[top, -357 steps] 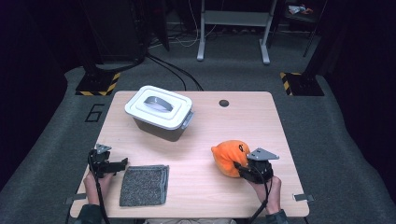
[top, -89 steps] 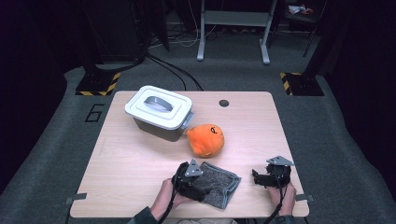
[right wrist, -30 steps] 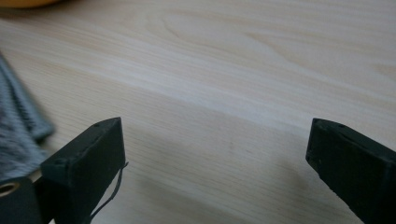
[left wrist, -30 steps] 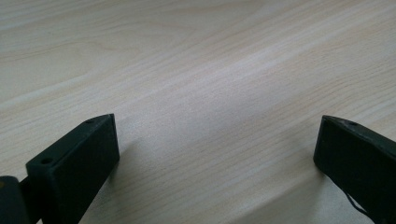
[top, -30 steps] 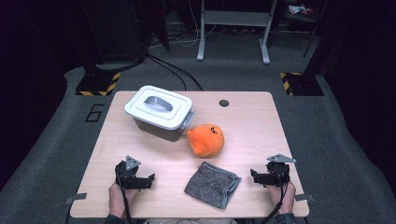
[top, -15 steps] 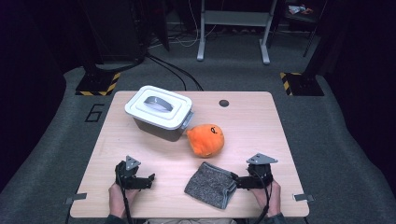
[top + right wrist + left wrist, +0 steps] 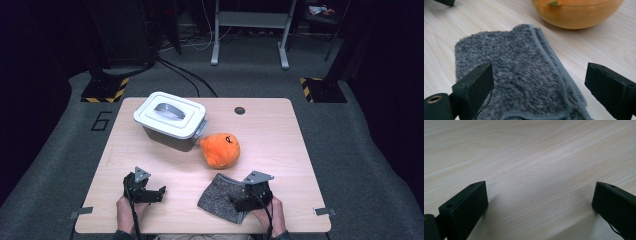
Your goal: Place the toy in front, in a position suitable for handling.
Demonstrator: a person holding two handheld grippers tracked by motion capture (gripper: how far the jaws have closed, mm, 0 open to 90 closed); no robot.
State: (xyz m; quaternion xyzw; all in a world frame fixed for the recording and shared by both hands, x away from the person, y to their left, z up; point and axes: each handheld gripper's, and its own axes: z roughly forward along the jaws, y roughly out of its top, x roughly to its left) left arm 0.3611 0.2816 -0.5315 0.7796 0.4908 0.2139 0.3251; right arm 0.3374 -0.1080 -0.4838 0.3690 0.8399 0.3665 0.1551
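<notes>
Two grippers low at near table (image 7: 280,127) edge. My right gripper (image 7: 239,202) over grey cloth (image 7: 220,199), fingers wide, just been closing slightly, straddling folded edge for pickup, no grip yet. Left gripper (image 7: 156,192) parked aside, fingers wide, empty. Orange plush (image 7: 221,149) just beyond cloth.

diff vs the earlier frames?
The right hand-held gripper slid left over the grey cloth's edge, jaws just closing slightly, not yet gripping it. Earlier, the orange plush went beside the lidded box and the cloth shifted right. Left hand-held gripper stays open.
</notes>
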